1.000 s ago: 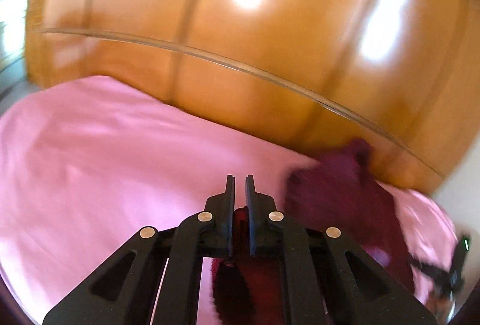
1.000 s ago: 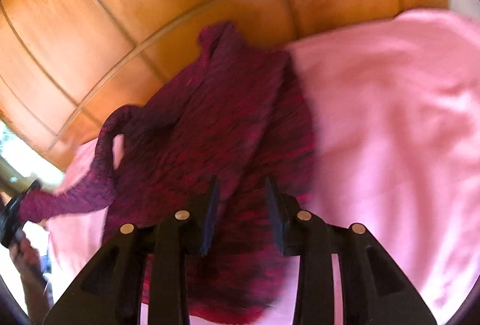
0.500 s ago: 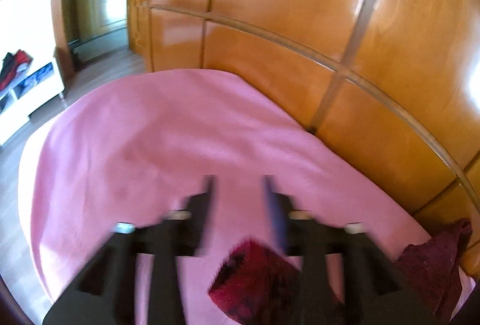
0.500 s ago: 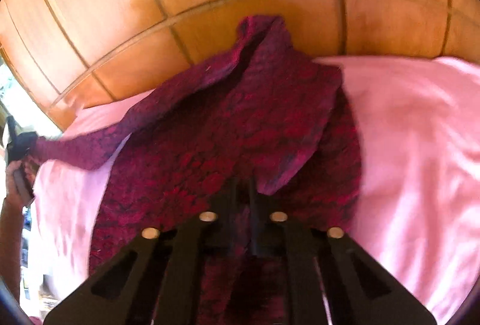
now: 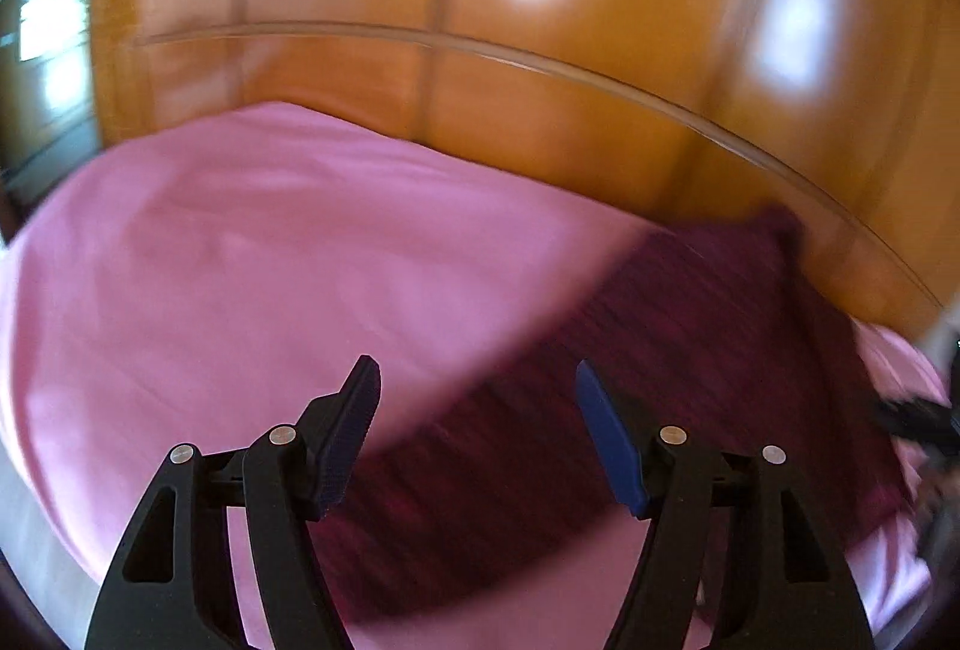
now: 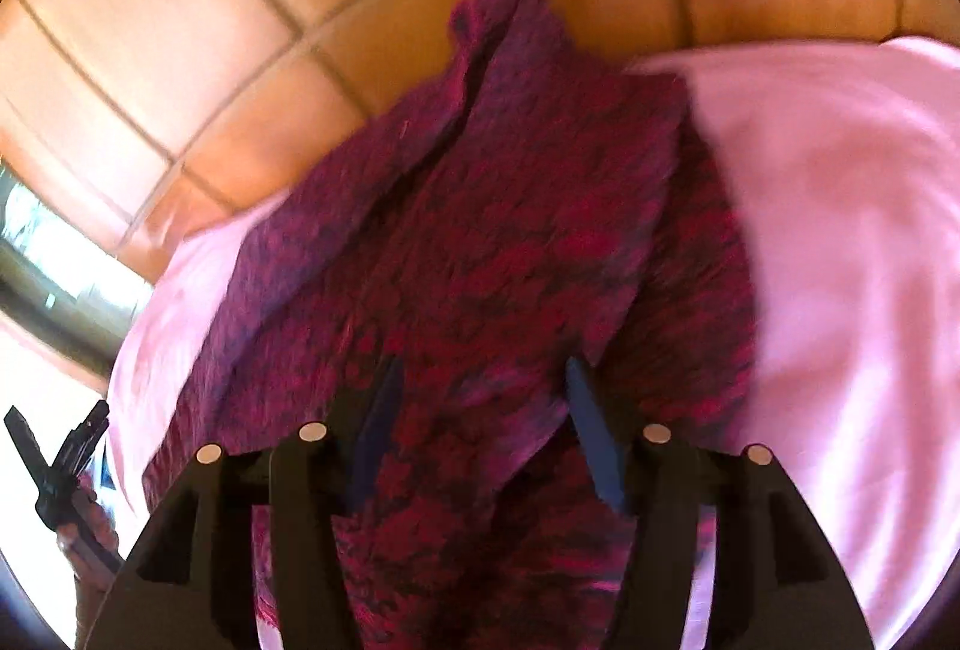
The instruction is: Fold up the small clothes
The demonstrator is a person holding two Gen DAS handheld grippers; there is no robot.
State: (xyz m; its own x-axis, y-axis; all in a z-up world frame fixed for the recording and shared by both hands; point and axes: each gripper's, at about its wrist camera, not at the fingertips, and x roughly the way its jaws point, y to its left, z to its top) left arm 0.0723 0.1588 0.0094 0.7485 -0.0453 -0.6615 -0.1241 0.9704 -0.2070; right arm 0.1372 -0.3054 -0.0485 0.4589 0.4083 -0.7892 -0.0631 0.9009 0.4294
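maroon knit sweater (image 6: 480, 260) lies spread on pink sheet (image 5: 252, 260), collar at 12 o'clock; seems soft, limp, stretchy; best pinch at hem or sleeve cuff | right gripper (image 6: 477, 410) just opened, holds nothing; left gripper (image 5: 477, 410) wide, empty | wooden panel wall (image 5: 540, 20) behind

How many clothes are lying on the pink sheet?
1. A dark red knit garment lies on the pink sheet next to the wooden panel, beneath the right gripper. The frames cover only part of the sheet, so other clothes may be hidden.
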